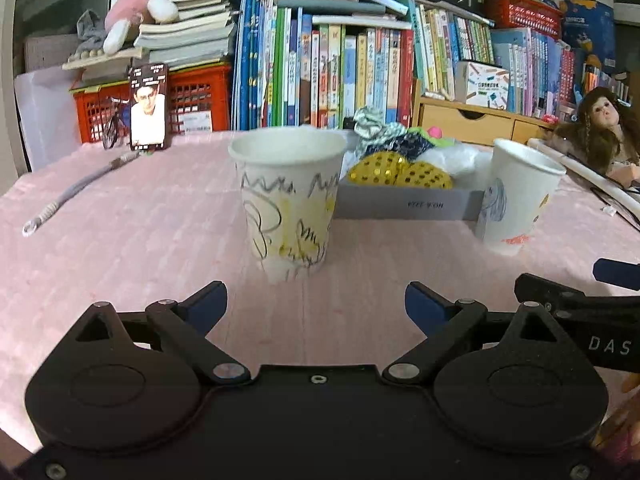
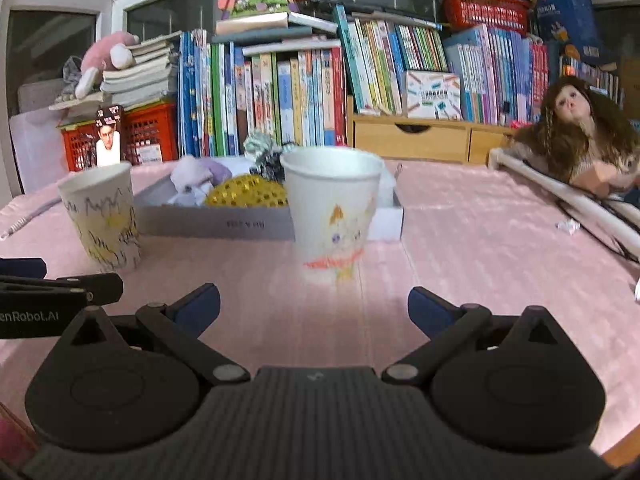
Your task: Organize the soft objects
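Our left tool (image 1: 316, 300) and right tool (image 2: 314, 304) gape wide and empty, each facing a paper cup (image 1: 289, 204) to fill from the box (image 1: 404, 203).

Both views are low fisheye shots from just above the pink tablecloth (image 1: 140, 220), looking forward along each gripper's fingers toward the bookshelf wall (image 1: 340, 72). The left wrist view sits near the scribbled cup (image 1: 290, 204), centred ahead; the second cup (image 1: 516, 196) is off right. The right wrist view sits near the second cup (image 2: 334, 212), with the scribbled cup (image 2: 104, 216) to its left. Shared: both cups, the grey box of soft things (image 1: 404, 204) (image 2: 216, 220) behind them, books, doll (image 1: 600, 128) (image 2: 576, 128). Each view catches the other gripper at its edge.
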`<state>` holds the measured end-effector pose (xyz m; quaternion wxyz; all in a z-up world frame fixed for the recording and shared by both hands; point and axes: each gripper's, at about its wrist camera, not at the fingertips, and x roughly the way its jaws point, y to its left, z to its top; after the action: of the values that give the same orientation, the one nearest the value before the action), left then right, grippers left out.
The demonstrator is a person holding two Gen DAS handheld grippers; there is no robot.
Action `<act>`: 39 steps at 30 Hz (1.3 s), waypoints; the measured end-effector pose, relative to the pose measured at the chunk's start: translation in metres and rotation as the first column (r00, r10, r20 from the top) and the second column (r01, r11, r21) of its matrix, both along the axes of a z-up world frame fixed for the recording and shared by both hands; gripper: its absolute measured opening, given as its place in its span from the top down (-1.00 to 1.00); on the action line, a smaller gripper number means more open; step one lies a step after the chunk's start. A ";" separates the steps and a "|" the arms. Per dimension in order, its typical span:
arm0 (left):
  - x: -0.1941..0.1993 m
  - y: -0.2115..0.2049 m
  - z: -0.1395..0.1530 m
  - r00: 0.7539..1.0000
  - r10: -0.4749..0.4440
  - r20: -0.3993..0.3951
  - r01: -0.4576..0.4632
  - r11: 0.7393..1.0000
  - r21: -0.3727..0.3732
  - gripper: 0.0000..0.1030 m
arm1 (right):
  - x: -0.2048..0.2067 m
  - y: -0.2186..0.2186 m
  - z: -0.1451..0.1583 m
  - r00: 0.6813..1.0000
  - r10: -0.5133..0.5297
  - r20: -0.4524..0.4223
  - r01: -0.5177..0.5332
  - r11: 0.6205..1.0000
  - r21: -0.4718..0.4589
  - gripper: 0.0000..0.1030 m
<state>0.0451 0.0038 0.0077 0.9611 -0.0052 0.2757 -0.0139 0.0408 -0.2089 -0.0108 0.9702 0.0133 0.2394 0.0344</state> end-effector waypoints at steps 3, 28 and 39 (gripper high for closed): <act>0.002 0.000 -0.007 1.000 0.009 -0.011 -0.008 1.000 0.007 -0.85 | 0.000 0.000 -0.006 1.000 0.000 -0.023 0.000 1.000 -0.001 -1.00; 0.008 0.000 -0.020 0.999 0.016 -0.032 -0.015 0.999 0.035 -1.00 | 0.005 0.006 -0.015 0.995 0.003 -0.098 -0.007 0.999 -0.033 -1.00; 0.008 0.000 -0.019 0.999 0.014 -0.037 -0.013 0.999 0.034 -1.00 | 0.005 0.006 -0.015 0.995 0.003 -0.098 -0.006 0.999 -0.033 -1.00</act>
<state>0.0532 0.0041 -0.0118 0.9559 0.0087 0.2937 -0.0026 0.0459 -0.2026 -0.0262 0.9573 -0.0019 0.2872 0.0318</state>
